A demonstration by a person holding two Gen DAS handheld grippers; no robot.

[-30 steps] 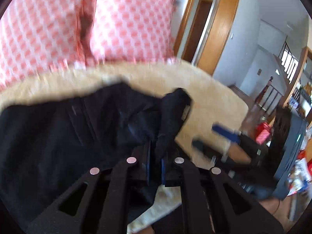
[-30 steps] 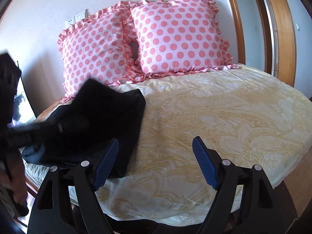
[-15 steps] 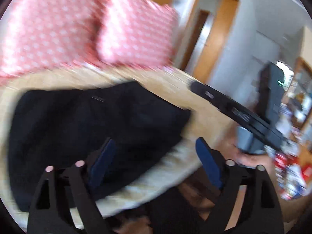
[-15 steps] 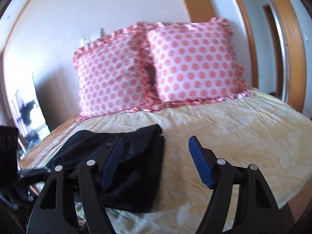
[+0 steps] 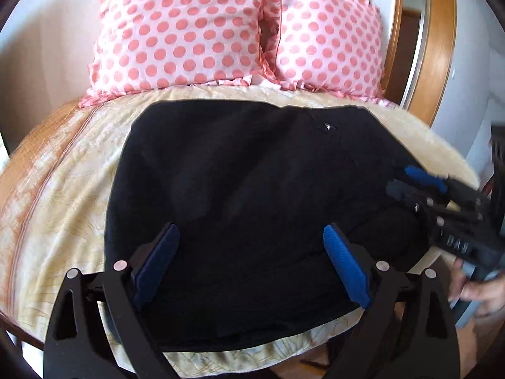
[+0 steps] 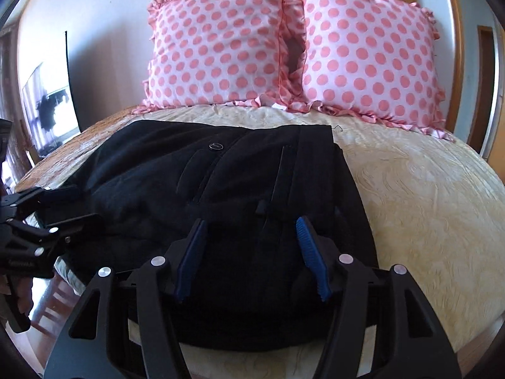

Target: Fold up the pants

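The folded black fabric pants (image 5: 252, 205) lie flat on the cream patterned bedspread (image 6: 426, 205), just below two pink polka-dot pillows (image 5: 189, 31). Left gripper (image 5: 249, 262) tips downward over them, jaws spread wide and empty. Right gripper (image 6: 252, 252) angles down over the pants' near edge, jaws just narrowing, half-spread, gripping nothing.

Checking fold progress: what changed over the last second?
The left gripper let go of the black pants, its jaws opening wide; the pants now lie flat on the bed. The right gripper, empty, closed partway over them. Pillows unchanged.
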